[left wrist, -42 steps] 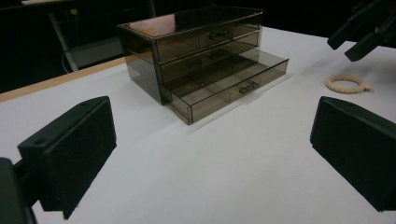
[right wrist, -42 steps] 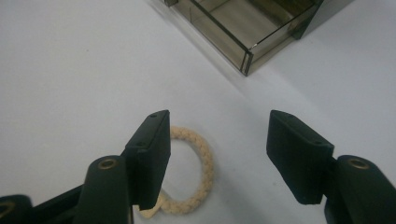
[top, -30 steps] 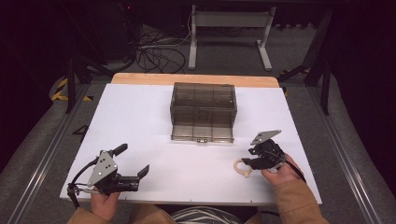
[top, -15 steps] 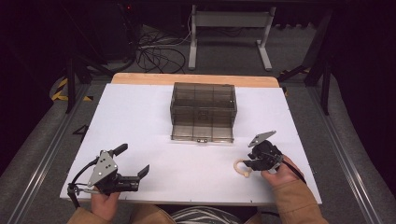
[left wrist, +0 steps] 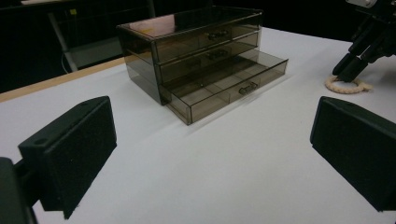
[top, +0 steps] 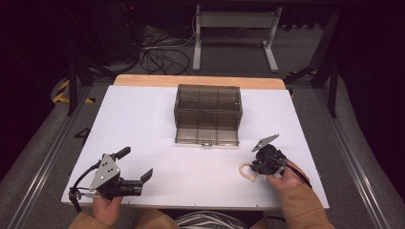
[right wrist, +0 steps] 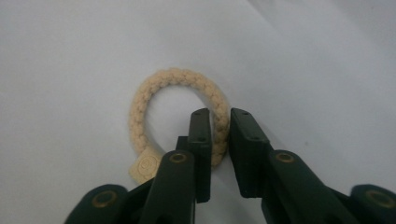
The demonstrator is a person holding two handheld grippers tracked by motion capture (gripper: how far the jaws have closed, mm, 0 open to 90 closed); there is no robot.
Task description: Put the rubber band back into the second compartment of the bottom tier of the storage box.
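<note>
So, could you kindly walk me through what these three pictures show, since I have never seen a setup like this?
Gladly. A person sits at a white table with a handheld gripper in each hand. The high view looks down from above. The other two pictures come from cameras riding on the grippers, looking along their black fingers.

On the table stands a smoky clear drawer box with its bottom drawer pulled out. Near it lies a cream braided ring.

The left gripper rests at the near edge, its fingers wide apart with nothing between them. The right gripper has just been closing, and its fingers now pinch one side of the ring, which lies on the table.
</note>
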